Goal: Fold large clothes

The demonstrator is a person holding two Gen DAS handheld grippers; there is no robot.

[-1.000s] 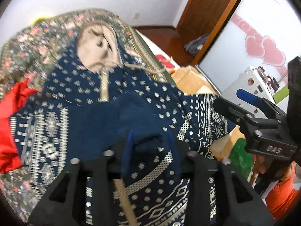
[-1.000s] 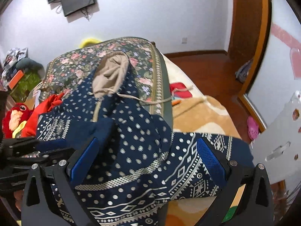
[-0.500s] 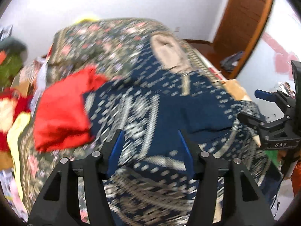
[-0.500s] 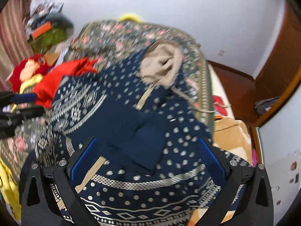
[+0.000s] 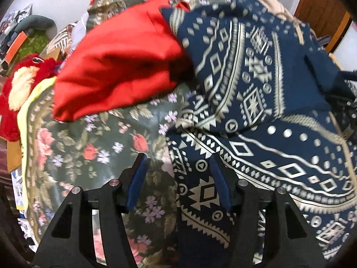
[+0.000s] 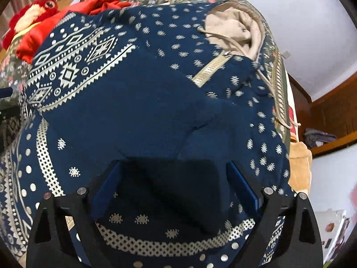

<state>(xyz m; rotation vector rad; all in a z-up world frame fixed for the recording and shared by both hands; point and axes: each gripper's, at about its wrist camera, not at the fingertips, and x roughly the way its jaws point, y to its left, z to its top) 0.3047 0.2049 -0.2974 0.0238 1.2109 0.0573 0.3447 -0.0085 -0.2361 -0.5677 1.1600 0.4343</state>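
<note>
Hoodie: the big navy patterned hoodie (image 6: 142, 102) lies spread on the flowery bedspread (image 5: 93, 156), with its tan hood (image 6: 234, 31) at the far end.
Next to it: a red cloth (image 5: 116, 67) lies by its far edge, and a red plush toy (image 6: 33, 13) sits off to the side.
How it feels: I think it is thick, soft and floppy. It looks a bit heavy. It will sag and bunch up, not slide.
Left claw: the left gripper (image 5: 178, 167) is open and holds nothing. It hangs over the hoodie's side edge near the bottom.
Right claw: the right gripper (image 6: 174, 178) is wide but closing. Dark hoodie cloth sits between the pads, and they do not squeeze it yet.
Where to grab: I would pinch the bottom hem at both corners, where the cloth is thick.
</note>
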